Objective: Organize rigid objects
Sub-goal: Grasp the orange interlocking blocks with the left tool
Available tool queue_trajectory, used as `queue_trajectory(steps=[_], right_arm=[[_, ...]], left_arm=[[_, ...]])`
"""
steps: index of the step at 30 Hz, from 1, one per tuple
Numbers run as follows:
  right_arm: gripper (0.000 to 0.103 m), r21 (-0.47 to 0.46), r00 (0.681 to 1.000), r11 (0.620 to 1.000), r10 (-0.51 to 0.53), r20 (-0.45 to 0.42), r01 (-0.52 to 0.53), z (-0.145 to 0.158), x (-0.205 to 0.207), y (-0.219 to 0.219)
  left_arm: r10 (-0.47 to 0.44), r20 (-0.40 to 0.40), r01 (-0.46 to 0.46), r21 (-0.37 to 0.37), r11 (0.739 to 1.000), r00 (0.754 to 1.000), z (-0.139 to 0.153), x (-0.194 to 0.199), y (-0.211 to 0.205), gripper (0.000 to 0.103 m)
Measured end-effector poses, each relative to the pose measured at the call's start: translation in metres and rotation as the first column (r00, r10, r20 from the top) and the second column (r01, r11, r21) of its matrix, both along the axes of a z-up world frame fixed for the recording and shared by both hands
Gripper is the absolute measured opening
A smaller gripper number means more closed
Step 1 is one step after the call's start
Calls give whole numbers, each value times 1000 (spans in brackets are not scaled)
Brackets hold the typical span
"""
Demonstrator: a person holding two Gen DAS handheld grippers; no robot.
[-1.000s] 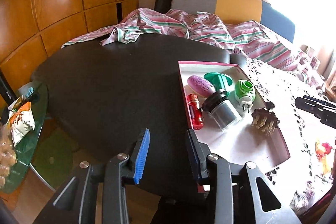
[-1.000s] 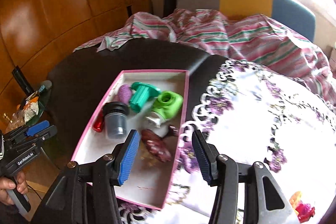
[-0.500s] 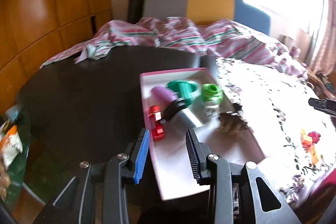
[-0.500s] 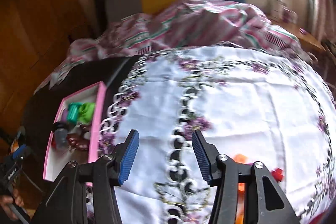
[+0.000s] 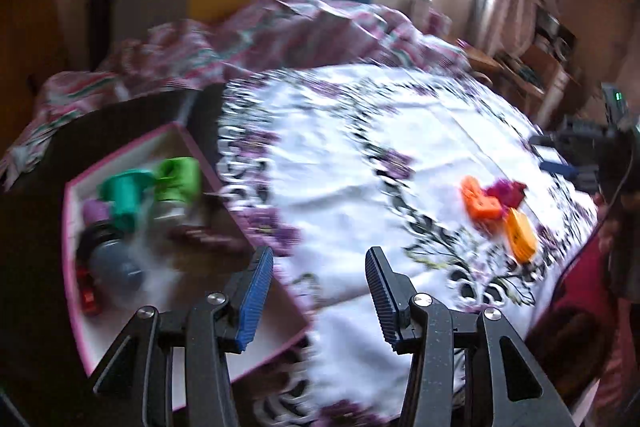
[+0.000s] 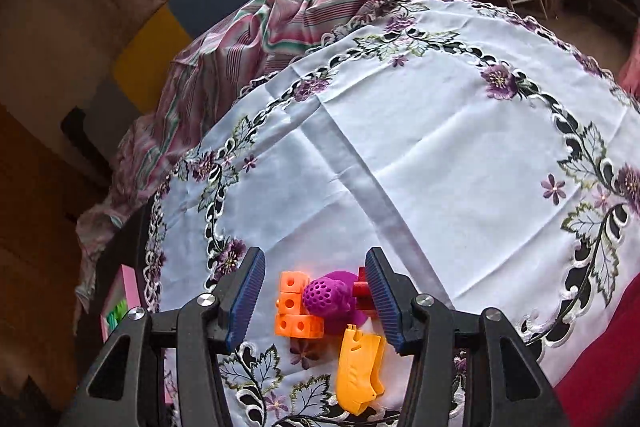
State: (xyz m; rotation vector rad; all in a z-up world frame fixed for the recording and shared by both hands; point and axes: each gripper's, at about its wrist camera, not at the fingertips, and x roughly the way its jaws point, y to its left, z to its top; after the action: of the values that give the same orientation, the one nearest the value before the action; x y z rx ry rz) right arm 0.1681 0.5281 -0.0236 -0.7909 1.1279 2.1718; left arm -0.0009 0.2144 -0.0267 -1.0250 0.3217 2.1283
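Covering most of the bench is a white embroidered tablecloth with purple flowers [image 6: 440, 131]. Only the blurred left wrist view shows the pink-rimmed shallow box [image 5: 192, 143] at the cloth's left edge, holding green, teal and grey items. Only the right view sharply shows the orange cube block [image 6: 296, 307], purple perforated piece [image 6: 328, 297] and yellow plastic piece [image 6: 358, 371] touching together. Both the left tool [image 5: 318, 297] and right tool [image 6: 316, 297] are spread, gripping nothing.

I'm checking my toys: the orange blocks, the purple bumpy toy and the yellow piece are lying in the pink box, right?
No. The orange blocks, purple bumpy toy and yellow piece are lying on the white flowered tablecloth, not in the pink box, as the right wrist view shows.
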Motion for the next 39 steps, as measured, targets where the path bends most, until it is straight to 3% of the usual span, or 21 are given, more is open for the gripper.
queue_trajectory(steps=[7,11,14,22,28,32,39], right_arm=[[53,-39,996,999,1,-85,-5,-1,5,0],[53,-50,993,999,-3,-114,-3,-2,8,2],[53,-51,989,999,-18,-145,11,-2,12,3],[53,-65,981,998,-11,-192,-2,-2,14,4],[53,-65,982,998,-4,-189,-9,-2,12,4],[53,-67,984,998,-3,-180,-9,-3,12,3],[53,-74,990,997,0,-144,-11,-6,9,4]], left_arm=[[-201,135,204,-8,979,970,-28,23,91,49],[-243,167,250,-23,968,955,-37,28,131,52],[-274,181,281,-10,960,944,-40,31,157,70],[-298,197,312,-42,949,934,-56,24,212,70],[-304,199,320,-49,946,932,-71,17,227,65],[-314,209,324,-15,946,926,-70,12,221,39],[-285,209,293,-8,956,935,-68,8,177,39]])
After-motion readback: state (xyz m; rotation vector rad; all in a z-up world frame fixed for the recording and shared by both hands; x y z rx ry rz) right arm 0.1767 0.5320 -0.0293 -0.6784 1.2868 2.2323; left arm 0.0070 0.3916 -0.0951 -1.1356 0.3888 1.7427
